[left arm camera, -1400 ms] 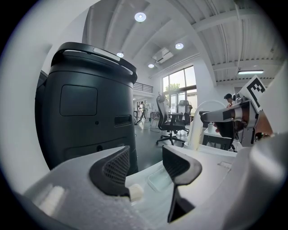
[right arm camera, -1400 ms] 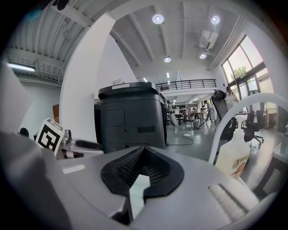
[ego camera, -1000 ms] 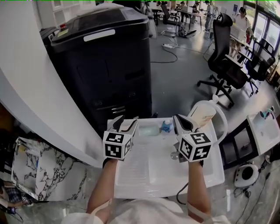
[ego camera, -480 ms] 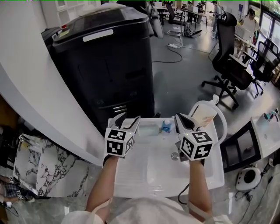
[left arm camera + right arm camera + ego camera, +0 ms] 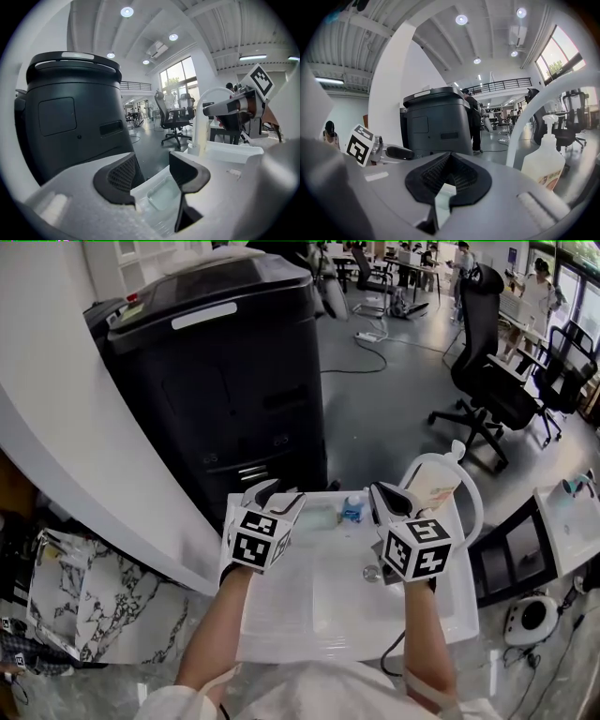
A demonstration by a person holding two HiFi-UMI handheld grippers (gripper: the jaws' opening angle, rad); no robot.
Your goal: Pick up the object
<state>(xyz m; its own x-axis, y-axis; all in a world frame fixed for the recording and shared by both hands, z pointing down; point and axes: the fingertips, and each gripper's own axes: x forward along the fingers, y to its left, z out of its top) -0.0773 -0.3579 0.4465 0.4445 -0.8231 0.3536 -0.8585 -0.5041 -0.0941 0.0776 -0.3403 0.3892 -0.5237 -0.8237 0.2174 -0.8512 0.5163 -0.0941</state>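
Observation:
A white sink unit (image 5: 281, 615) lies below both grippers. At its back rim sit a small blue-topped object (image 5: 353, 510) and a clear shallow tray (image 5: 317, 517); the tray (image 5: 164, 194) also shows between the jaws in the left gripper view. My left gripper (image 5: 278, 495) hovers over the sink's back left corner, open and empty (image 5: 152, 178). My right gripper (image 5: 386, 499) hangs just right of the blue-topped object with its jaws together (image 5: 447, 180) and nothing visibly held.
A tall black printer (image 5: 225, 371) stands right behind the sink. A white arched faucet (image 5: 473, 493) and a pump bottle (image 5: 433, 486) occupy the back right corner. A drain (image 5: 372, 572) sits in the basin. Office chairs (image 5: 487, 381) stand farther off.
My left gripper has shifted slightly forward and to the right, toward the clear tray. The right gripper has stayed nearly in place.

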